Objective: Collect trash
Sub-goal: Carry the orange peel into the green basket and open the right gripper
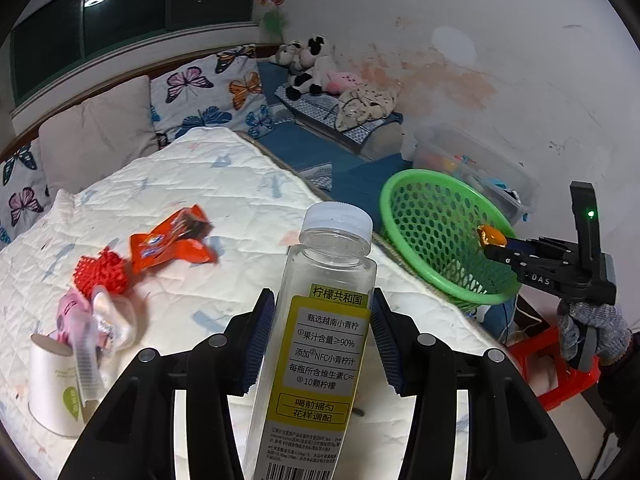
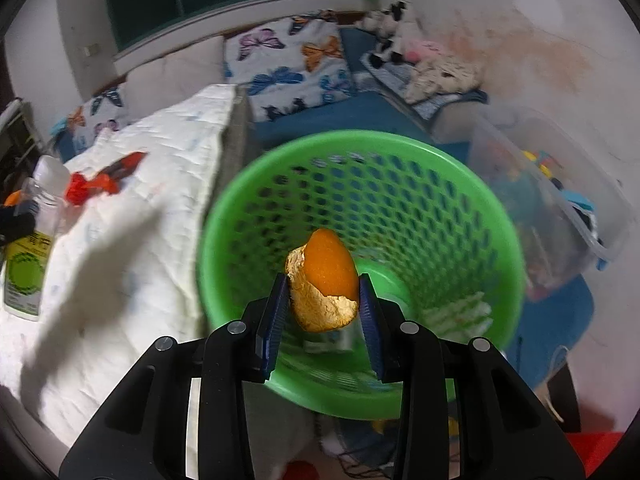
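Observation:
My left gripper (image 1: 323,320) is shut on a clear plastic bottle (image 1: 320,344) with a white cap and a yellow label, held above the white quilt (image 1: 200,184). My right gripper (image 2: 324,304) is shut on a piece of orange peel (image 2: 326,280) and hangs over the mouth of the green mesh basket (image 2: 400,152). In the left wrist view the right gripper (image 1: 490,244), in a gloved hand (image 1: 592,332), holds the peel (image 1: 490,234) over the basket's (image 1: 424,216) rim. On the quilt lie an orange snack wrapper (image 1: 172,240), a red mesh net (image 1: 102,272), pink-and-white wrappers (image 1: 96,320) and a paper cup (image 1: 54,388).
The basket stands beside the bed's right edge, with some pale trash on its bottom (image 2: 456,314). Behind it sit a clear storage box (image 1: 472,160) and blue cushions (image 1: 352,172). A red stool (image 1: 560,372) is under the gloved hand. Butterfly pillows (image 1: 208,88) line the bed's head.

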Demonstrator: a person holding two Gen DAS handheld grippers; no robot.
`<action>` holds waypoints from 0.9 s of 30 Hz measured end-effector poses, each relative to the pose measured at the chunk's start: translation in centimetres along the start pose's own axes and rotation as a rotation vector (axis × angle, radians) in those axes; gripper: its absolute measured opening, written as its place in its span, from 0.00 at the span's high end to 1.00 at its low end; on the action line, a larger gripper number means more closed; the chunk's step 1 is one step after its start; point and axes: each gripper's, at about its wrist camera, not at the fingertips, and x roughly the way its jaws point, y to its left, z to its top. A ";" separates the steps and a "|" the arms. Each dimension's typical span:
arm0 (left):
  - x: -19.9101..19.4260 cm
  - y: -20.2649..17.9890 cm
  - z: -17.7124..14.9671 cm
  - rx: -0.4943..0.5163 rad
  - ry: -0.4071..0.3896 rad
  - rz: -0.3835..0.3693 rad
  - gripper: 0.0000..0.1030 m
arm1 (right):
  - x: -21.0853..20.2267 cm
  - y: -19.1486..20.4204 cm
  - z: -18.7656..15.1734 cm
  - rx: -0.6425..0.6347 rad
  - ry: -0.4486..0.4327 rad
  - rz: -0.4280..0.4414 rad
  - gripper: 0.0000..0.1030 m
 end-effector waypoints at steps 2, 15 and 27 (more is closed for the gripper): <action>0.2 -0.6 0.2 0.007 0.001 -0.006 0.54 | 0.2 -0.9 -0.3 0.016 0.010 -0.006 0.63; 1.5 -3.4 1.3 0.043 0.016 -0.033 0.54 | -0.5 -3.0 -1.1 0.066 -0.001 -0.020 0.48; 4.5 -7.2 3.4 0.085 0.058 -0.083 0.54 | -3.5 -4.0 -1.2 0.084 -0.069 0.004 0.41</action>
